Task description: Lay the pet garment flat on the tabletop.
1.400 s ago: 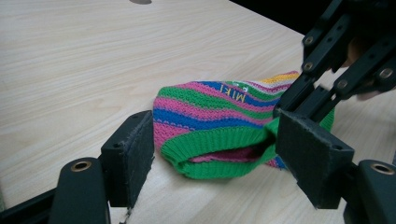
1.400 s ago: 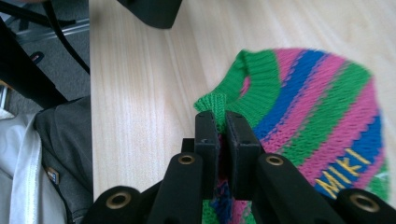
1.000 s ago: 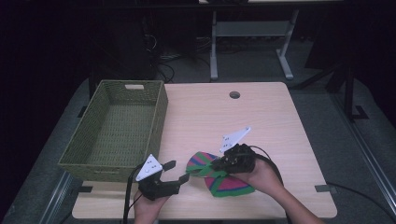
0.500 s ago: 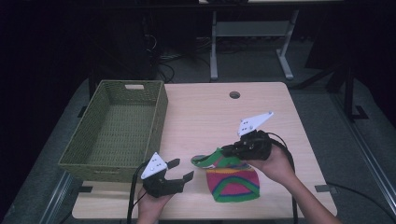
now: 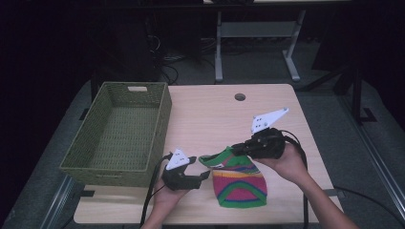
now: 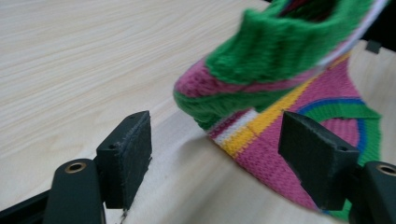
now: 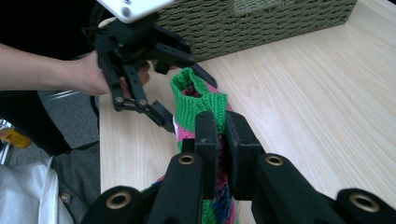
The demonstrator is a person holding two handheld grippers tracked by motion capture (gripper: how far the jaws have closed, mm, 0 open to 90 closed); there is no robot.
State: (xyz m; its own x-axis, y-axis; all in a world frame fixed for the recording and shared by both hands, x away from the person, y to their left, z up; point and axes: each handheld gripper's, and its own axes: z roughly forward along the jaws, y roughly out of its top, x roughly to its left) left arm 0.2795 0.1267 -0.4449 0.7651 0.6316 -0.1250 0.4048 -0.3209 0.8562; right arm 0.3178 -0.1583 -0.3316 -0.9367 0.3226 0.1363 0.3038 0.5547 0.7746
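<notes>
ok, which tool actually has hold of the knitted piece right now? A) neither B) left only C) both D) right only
D: the right tool is shut on the striped knitted piece, lifting its green edge, while the left tool stands open just short of it, its jaws apart over the table.

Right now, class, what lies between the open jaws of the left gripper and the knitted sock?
Only bare wooden table: in the left gripper view, the left gripper faces the sock with nothing between. The right gripper pinches the sock.
</notes>
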